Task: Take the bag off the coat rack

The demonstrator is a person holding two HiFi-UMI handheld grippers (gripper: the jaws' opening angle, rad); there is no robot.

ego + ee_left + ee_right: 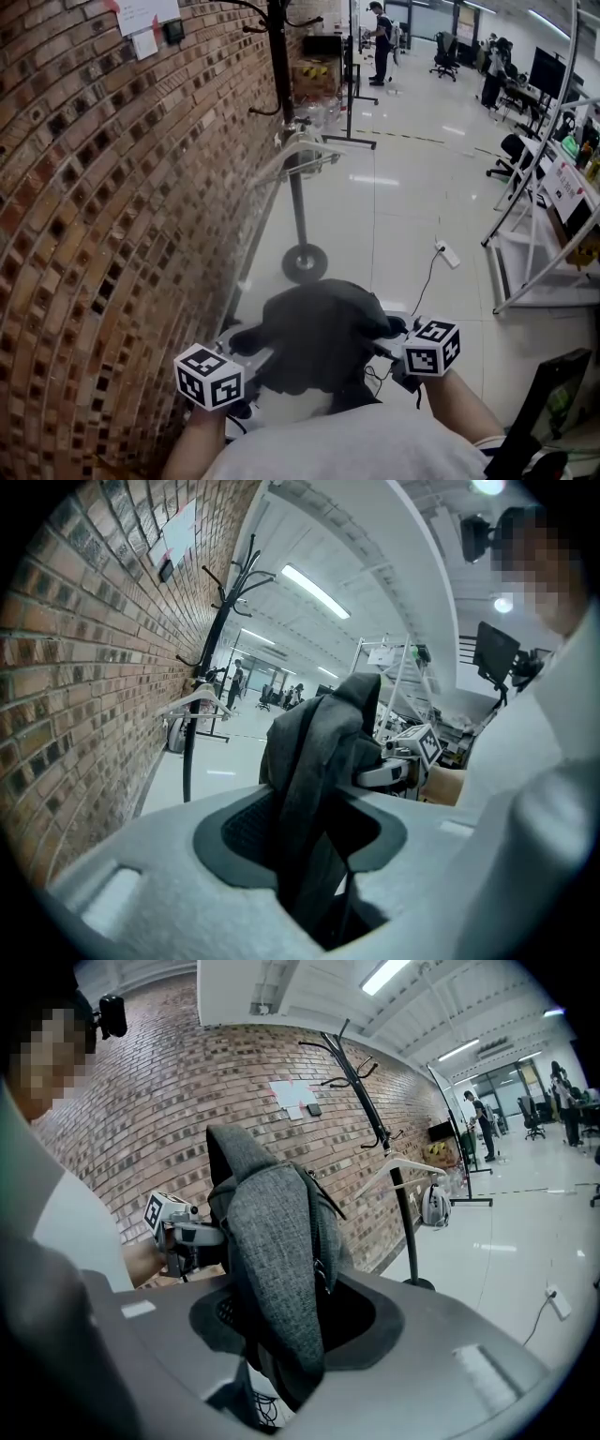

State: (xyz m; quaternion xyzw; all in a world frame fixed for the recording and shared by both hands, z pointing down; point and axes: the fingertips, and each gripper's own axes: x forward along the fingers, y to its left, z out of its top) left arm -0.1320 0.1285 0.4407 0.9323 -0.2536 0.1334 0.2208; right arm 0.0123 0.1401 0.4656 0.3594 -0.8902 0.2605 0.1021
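Observation:
A dark grey fabric bag (323, 336) hangs between my two grippers, close in front of the person and well away from the black coat rack (281, 84). My left gripper (246, 358) is shut on the bag's left side; in the left gripper view the bag's cloth (314, 789) is pinched between the jaws. My right gripper (398, 349) is shut on the bag's right side, and the right gripper view shows the grey weave (277, 1269) clamped between its jaws. The coat rack (375, 1119) stands by the brick wall with bare upper hooks.
A brick wall (103, 234) runs along the left. A white hanger (300, 155) hangs on the rack, whose round base (305, 262) sits on the glossy floor. A power strip with cable (448, 253) lies on the floor; white shelving (553, 234) stands at right.

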